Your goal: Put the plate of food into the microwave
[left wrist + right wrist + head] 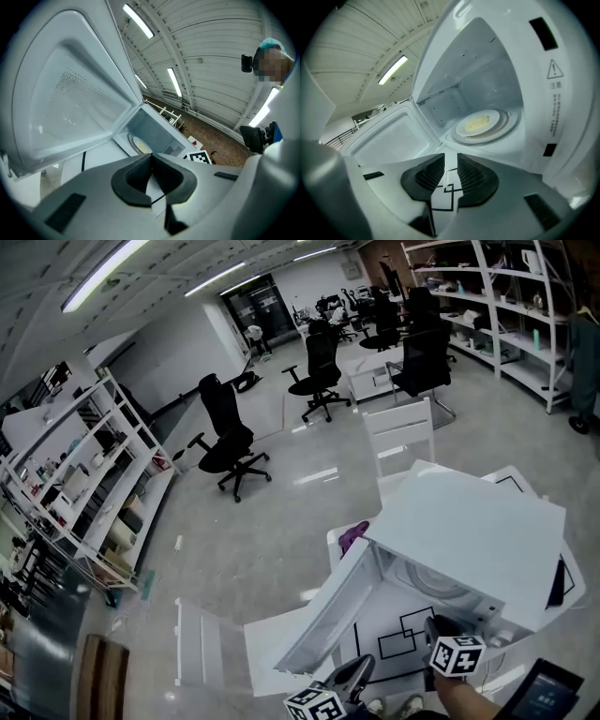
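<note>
Plate (478,123) with pale yellow food sat on the turntable (509,127) inside the microwave (487,79) and touched neither gripper. Nearest the person, at the table's (394,645) front edge, the left gripper (352,676) hung low with its pads meeting at the tips and nothing caught in the wedge behind them. In its own view, the left gripper (151,157) pointed up past the door (70,93), with a sliver of the plate (140,145) showing in the cavity. Just to the right, the right gripper (436,624) sat before the microwave's mouth. In its own view, the right gripper (450,157) had its jaws a narrow slot apart and empty, with only the table's black outlined squares (446,197) showing through.

Past them the door (323,615) stood swung wide to the left, its inner face (393,138) bare and white. From above, the microwave (469,531) showed mostly its white top. A purple item (353,535) lay beside its far left corner. Behind it stood a white chair (400,432). Farther off were black office chairs (225,432) on the glossy floor, with shelves (84,484) along the left wall.
</note>
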`<state>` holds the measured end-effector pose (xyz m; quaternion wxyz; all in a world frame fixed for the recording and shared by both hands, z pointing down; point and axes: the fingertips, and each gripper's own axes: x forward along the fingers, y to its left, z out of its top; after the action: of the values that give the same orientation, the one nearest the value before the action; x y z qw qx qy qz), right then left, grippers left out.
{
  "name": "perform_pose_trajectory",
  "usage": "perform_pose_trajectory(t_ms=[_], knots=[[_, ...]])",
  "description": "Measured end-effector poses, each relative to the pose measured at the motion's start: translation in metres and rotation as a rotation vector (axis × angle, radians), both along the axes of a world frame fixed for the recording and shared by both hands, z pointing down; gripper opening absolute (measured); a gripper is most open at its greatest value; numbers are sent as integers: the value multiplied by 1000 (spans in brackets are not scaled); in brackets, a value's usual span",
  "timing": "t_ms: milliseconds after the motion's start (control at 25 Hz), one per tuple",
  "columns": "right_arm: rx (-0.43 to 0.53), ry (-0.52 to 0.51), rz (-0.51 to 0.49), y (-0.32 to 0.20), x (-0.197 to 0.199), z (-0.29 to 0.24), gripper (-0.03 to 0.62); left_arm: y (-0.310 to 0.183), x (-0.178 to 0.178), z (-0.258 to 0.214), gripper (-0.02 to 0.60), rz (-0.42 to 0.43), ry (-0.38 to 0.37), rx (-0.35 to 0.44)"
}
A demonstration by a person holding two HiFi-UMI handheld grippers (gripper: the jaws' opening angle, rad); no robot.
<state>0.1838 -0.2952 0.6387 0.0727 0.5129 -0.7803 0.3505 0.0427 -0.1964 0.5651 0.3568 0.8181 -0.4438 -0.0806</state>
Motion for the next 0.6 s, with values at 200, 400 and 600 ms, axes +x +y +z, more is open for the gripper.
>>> perform_pose_trajectory(t_ms=[200, 400, 600], knots=[[9, -36, -19, 21, 4, -8, 86, 3, 9, 4, 5, 6, -4, 5], [34, -68, -5, 44, 9, -24, 35, 7, 17, 2, 5, 44, -7, 16], [58, -72, 41, 66, 19, -37, 17, 9, 23, -2, 5, 99, -10, 37]])
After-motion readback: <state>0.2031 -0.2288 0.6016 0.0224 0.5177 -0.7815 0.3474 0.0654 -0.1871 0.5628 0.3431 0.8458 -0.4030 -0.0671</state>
